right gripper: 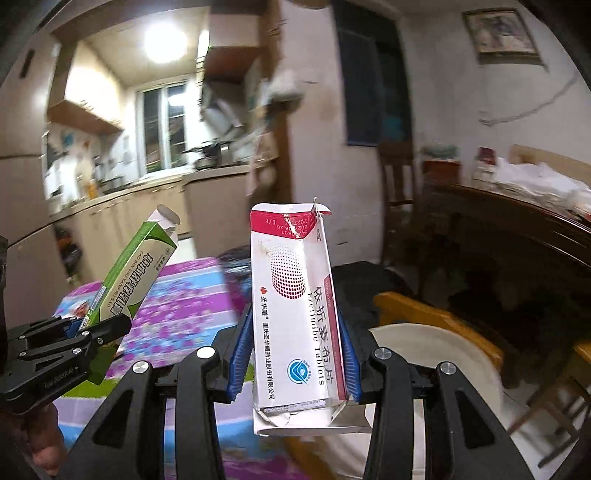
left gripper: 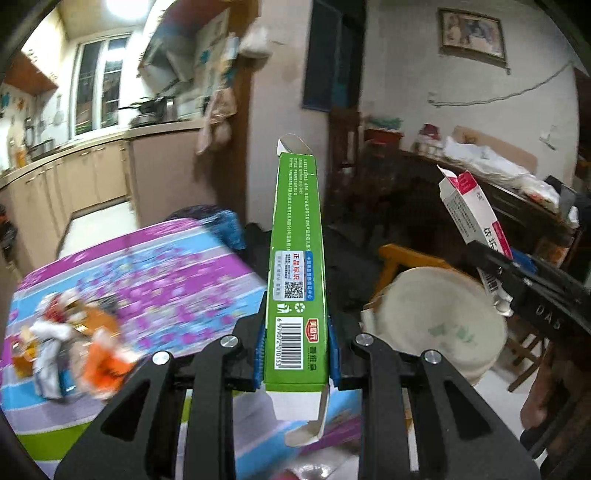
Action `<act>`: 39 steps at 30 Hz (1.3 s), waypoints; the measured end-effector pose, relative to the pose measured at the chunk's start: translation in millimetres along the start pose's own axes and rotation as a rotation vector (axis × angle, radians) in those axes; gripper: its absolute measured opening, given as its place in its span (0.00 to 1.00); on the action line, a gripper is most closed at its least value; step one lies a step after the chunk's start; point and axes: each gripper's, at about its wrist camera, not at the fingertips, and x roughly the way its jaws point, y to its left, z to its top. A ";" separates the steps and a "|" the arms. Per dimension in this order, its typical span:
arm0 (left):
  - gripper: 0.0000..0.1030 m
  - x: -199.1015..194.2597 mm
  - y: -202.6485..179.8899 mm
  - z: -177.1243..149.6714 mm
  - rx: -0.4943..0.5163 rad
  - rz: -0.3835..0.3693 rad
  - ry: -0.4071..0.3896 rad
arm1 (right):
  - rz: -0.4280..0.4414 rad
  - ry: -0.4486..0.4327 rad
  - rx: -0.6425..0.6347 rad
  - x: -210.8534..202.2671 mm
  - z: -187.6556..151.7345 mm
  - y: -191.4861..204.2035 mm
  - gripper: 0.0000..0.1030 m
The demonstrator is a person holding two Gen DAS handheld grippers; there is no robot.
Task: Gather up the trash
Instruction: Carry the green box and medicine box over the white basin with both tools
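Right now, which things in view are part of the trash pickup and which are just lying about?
Part of the job:
- green box in left gripper
- red-and-white tablet box in right gripper
- wrappers on the tablecloth

Lying about:
- framed picture
- wooden chair
- stove pots

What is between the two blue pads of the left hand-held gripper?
A green carton stands between the pads of the left hand-held gripper, clamped from both sides. The left wrist view shows this.
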 end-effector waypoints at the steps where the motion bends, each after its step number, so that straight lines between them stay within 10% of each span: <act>1: 0.23 4.7 -10.2 2.4 0.004 -0.014 0.000 | -0.022 0.000 0.011 -3.4 1.4 -14.5 0.42; 16: 0.23 91.9 -126.0 8.7 0.051 -0.165 0.145 | -0.211 0.101 0.135 -1.1 -17.5 -178.4 0.42; 39: 0.23 129.9 -160.9 2.9 0.098 -0.152 0.230 | -0.202 0.187 0.175 46.0 -58.1 -161.5 0.43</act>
